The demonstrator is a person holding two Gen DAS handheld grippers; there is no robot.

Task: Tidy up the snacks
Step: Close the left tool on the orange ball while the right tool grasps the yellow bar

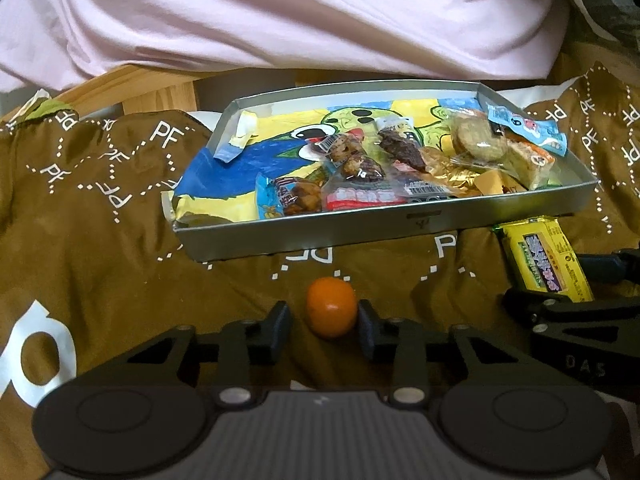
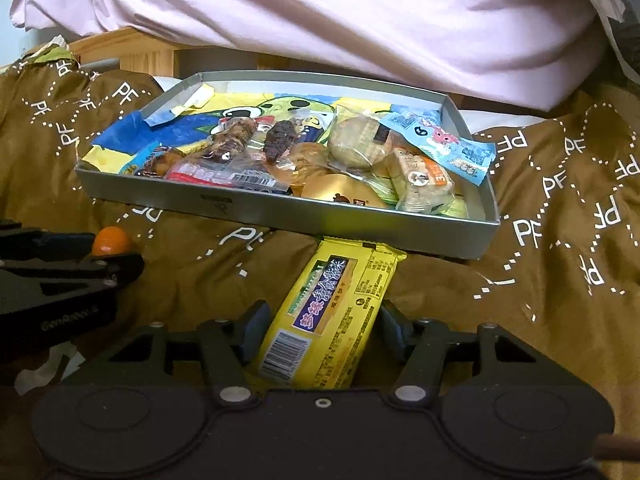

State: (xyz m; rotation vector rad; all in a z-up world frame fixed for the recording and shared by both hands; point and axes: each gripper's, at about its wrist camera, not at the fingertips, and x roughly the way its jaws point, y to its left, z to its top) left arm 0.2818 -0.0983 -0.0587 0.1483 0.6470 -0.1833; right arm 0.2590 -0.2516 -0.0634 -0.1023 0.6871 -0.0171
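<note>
Looking along my left gripper, I see its black fingers set on either side of a small round orange, the right pad touching the peel and the left one just off it; whether it is truly gripped I cannot tell. My right gripper has its fingers pressed against both long edges of a glossy yellow packet, whose far end sits against the front wall of the tray. The tray is shallow, grey and straight-sided, and crinkly wrapped snacks crowd its right half, leaving its left half showing only the cartoon paper lining. Everything rests on a rumpled brown blanket printed with white letters, with a pink sheet heaped behind.
</note>
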